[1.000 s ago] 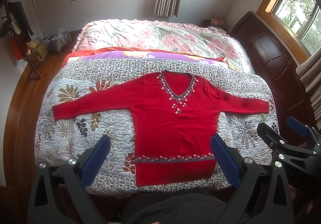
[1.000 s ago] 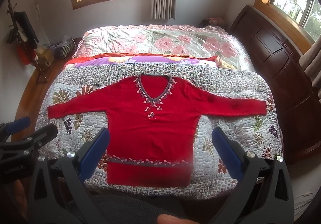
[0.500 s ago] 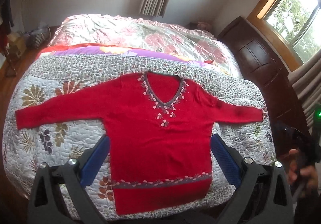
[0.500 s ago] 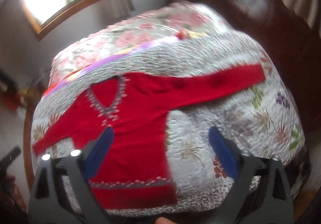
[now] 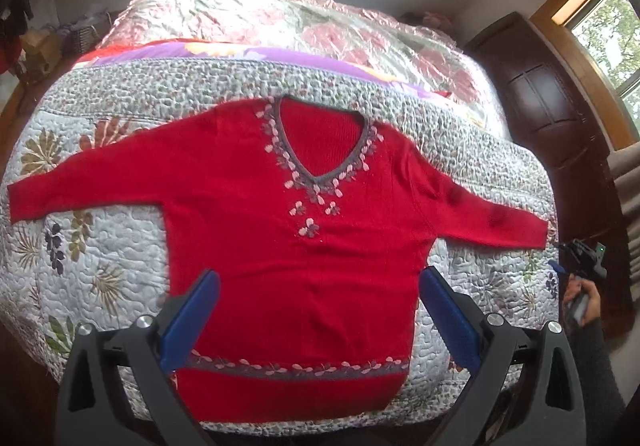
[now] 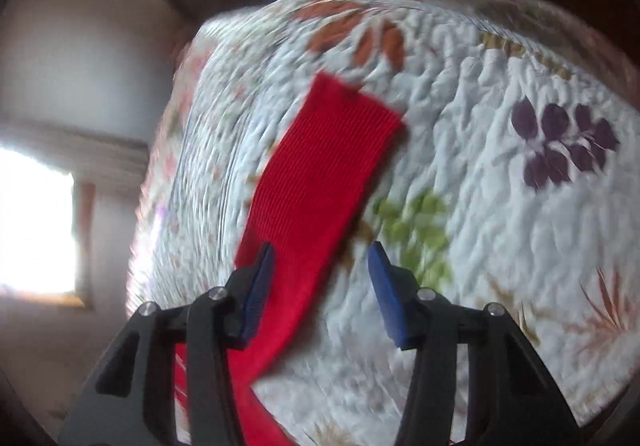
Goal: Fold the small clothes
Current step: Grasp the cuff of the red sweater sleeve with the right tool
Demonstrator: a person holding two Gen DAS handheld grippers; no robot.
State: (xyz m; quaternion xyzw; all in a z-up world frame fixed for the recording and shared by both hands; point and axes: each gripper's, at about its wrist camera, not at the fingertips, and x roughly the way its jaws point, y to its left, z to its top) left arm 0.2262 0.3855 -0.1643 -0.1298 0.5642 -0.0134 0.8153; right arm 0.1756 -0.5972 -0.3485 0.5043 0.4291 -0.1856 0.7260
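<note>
The red sweater (image 5: 296, 246) lies flat and face up on the quilt (image 5: 100, 270), both sleeves spread straight out, hem toward me; no fold made yet. My left gripper (image 5: 320, 310) hangs above the lower body of the sweater with its fingers wide apart and nothing between them. My right gripper (image 6: 322, 286) is down at the right sleeve (image 6: 316, 174), near the cuff end, fingers partly open and straddling the near edge of the sleeve, not yet holding it; the right wrist view is blurred, so I cannot tell whether a pad touches the cloth. I judge the step in hand to be taking the right sleeve to fold it across the chest. To do it well I would bite only the sleeve, both layers but none of the quilt beneath, close fully before lifting, then carry it low and flat so the shoulder seam stays put. The knit looks soft and may stretch if pulled.
</note>
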